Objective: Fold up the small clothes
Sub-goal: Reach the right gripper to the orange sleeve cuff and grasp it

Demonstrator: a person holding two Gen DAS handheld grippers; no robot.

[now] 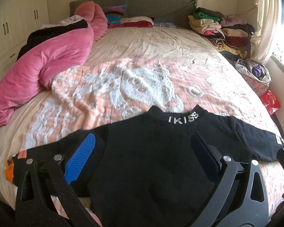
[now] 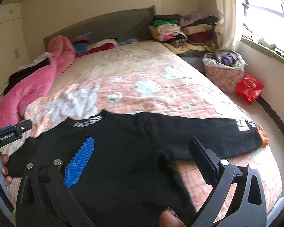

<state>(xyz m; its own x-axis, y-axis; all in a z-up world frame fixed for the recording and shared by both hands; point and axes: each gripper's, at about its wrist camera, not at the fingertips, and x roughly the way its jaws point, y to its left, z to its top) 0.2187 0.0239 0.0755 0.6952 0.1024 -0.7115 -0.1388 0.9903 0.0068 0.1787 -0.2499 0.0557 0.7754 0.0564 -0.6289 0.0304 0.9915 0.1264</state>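
Observation:
A small black sweater (image 1: pixel 151 151) with white letters on its collar (image 1: pixel 183 118) lies spread flat at the near edge of the bed, sleeves out to both sides, orange cuffs (image 1: pixel 9 168) at the ends. My left gripper (image 1: pixel 142 141) is open just above its chest, jaws wide apart. In the right wrist view the sweater (image 2: pixel 126 151) lies the same way, and my right gripper (image 2: pixel 140 143) is open above its right half, near the right sleeve (image 2: pixel 208 132). Neither gripper holds cloth. The left gripper's body (image 2: pixel 9 132) shows at the left edge.
The sweater lies on a peach and white blanket (image 1: pixel 123 83) on the bed. A pink quilt (image 1: pixel 47 60) is bunched at the left. Stacks of folded clothes (image 1: pixel 217 26) sit at the far right. A basket (image 2: pixel 225 70) and a red bag (image 2: pixel 250 89) stand beside the bed.

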